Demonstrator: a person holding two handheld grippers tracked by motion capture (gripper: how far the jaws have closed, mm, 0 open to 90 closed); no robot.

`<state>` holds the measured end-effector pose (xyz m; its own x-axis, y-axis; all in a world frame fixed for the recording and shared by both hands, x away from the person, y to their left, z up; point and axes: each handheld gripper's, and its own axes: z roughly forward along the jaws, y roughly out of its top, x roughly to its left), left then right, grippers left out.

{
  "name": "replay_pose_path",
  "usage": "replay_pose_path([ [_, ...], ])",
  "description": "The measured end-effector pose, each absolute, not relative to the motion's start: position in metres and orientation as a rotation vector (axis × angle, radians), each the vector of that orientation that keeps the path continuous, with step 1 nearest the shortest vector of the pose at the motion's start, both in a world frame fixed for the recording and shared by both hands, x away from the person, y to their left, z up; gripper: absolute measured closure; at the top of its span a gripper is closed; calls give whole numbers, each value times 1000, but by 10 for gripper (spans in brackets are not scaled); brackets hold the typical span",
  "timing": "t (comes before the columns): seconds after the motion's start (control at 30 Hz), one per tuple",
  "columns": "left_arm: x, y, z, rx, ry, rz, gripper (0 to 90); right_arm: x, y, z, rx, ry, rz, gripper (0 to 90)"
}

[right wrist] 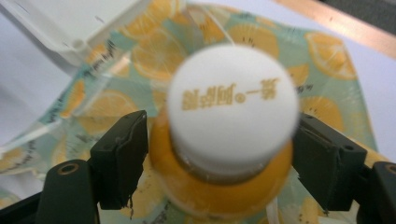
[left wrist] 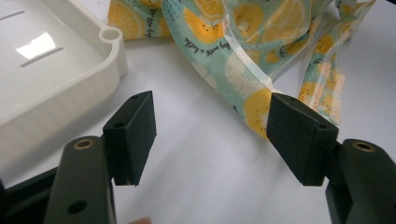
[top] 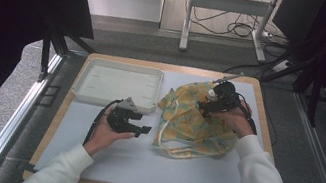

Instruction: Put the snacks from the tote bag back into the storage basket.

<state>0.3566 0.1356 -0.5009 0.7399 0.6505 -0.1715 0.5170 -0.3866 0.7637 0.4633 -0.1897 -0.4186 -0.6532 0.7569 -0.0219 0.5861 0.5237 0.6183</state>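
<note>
A small orange bottle (right wrist: 224, 186) with a white cap (right wrist: 232, 105) stands upright on a crumpled lemon-print bag (top: 196, 123), teal and yellow, spread over the table's (top: 138, 163) right half near the far edge.

I see a teal bag (top: 193, 122) patterned with orange lemon slices, an orange bottle (right wrist: 224, 186) with a white gold-lettered cap (right wrist: 232, 108), and a white tray (top: 116, 83).
</note>
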Motion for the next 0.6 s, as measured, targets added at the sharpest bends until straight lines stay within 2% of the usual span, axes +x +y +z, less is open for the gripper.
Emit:
replay_pose_path([
  [0.1, 357, 136, -501, 2070, 881, 194, 329, 468, -187, -425, 1125, 2498, 806, 292],
  [0.6, 357, 137, -501, 2063, 882, 198, 332, 466, -185, -411, 1123, 2500, 832, 305],
])
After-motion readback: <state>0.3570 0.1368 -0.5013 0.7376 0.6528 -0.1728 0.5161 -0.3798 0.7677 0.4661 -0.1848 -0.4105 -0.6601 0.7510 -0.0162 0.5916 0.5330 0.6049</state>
